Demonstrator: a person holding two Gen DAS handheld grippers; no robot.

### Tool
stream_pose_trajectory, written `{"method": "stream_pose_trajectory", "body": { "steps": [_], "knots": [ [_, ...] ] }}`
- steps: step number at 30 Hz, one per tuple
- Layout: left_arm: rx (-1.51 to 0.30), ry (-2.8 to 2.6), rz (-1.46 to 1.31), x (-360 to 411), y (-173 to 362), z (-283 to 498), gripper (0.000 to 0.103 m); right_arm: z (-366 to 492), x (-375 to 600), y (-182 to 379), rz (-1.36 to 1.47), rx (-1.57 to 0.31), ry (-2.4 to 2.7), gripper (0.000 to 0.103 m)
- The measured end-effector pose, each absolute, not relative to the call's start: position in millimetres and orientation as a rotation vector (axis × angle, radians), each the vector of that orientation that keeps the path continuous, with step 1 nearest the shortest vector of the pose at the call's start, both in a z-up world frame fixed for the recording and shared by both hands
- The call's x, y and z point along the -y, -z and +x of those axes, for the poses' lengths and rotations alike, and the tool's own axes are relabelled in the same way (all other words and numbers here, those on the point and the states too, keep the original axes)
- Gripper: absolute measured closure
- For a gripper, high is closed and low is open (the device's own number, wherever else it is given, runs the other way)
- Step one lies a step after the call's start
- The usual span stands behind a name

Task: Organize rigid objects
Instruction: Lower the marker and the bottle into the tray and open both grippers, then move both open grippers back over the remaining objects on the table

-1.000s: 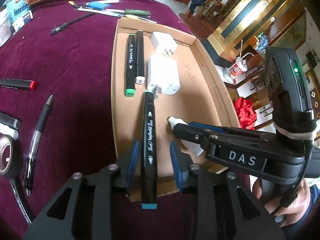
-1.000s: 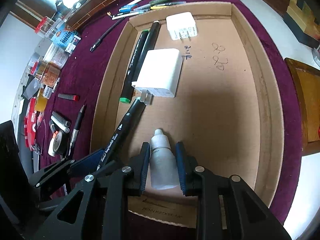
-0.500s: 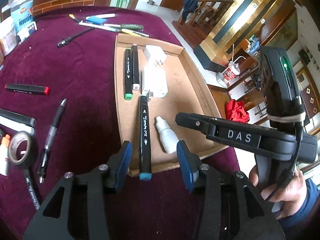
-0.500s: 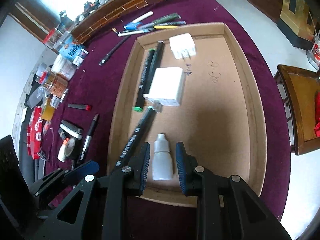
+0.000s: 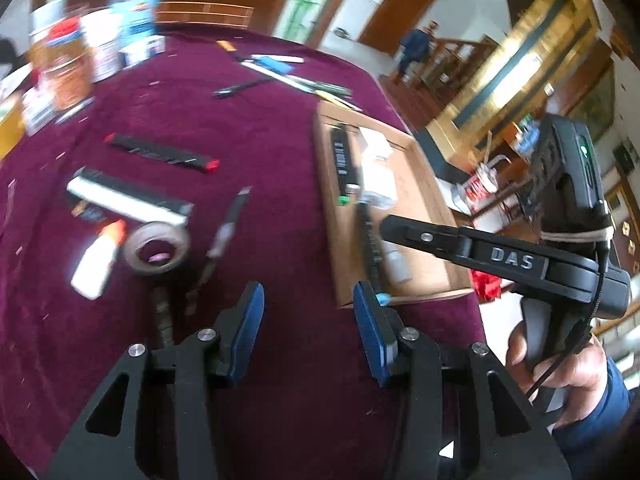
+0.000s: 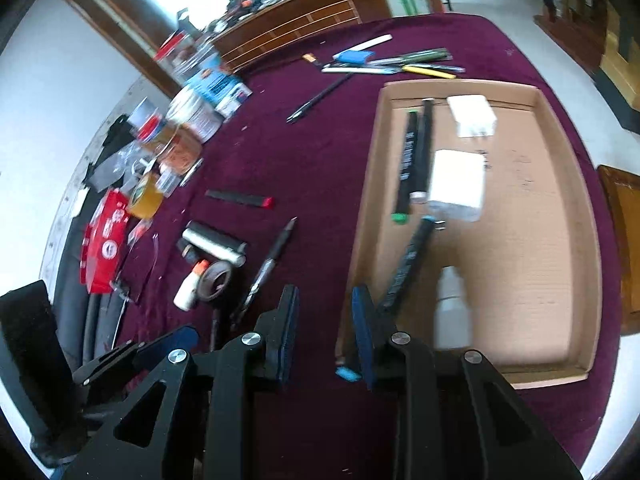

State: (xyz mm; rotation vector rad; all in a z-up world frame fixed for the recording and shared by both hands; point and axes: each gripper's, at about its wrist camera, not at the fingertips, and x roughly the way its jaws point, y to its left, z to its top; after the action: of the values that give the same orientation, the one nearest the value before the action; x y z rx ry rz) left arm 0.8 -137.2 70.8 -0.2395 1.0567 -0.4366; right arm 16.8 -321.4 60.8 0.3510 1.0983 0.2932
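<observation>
A cardboard tray (image 6: 576, 208) on the maroon table holds two black markers (image 6: 416, 156), a third black marker with a blue end (image 6: 404, 268), two white chargers (image 6: 456, 184) and a small white dropper bottle (image 6: 452, 296). The tray (image 5: 440, 240) sits right of centre in the left wrist view. My left gripper (image 5: 306, 328) is open and empty over the cloth left of the tray. My right gripper (image 6: 325, 328) is open and empty by the tray's near left corner. On the cloth lie a pen (image 6: 272, 260), a tape roll (image 5: 156, 246) and a red-capped marker (image 5: 160, 154).
A glue bottle (image 5: 96, 260) and a black and white marker (image 5: 124, 198) lie beside the tape. Several pens (image 6: 392, 62) lie beyond the tray. Jars and boxes (image 6: 188, 120) crowd the table's far left edge. A wooden chair (image 6: 624, 240) stands right of the table.
Both grippers have let go and pulled back to the left. The blue-ended marker and the dropper bottle now lie in the tray. Both views have swung toward the loose items on the cloth.
</observation>
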Motion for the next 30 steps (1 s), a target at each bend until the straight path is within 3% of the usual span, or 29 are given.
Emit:
{"method": "stream_pose_trajectory", "body": {
  "steps": [10,30],
  "knots": [
    [-1.099,0.298,-0.300,79,-41,-21,0.054,-1,276,-43,0.283,-1.167,-0.384,0.070],
    [-1.100,0.196,-0.068,93,-13,-21,0.054,-16,268,-29,0.215,-1.196,-0.400,0.067]
  ]
}}
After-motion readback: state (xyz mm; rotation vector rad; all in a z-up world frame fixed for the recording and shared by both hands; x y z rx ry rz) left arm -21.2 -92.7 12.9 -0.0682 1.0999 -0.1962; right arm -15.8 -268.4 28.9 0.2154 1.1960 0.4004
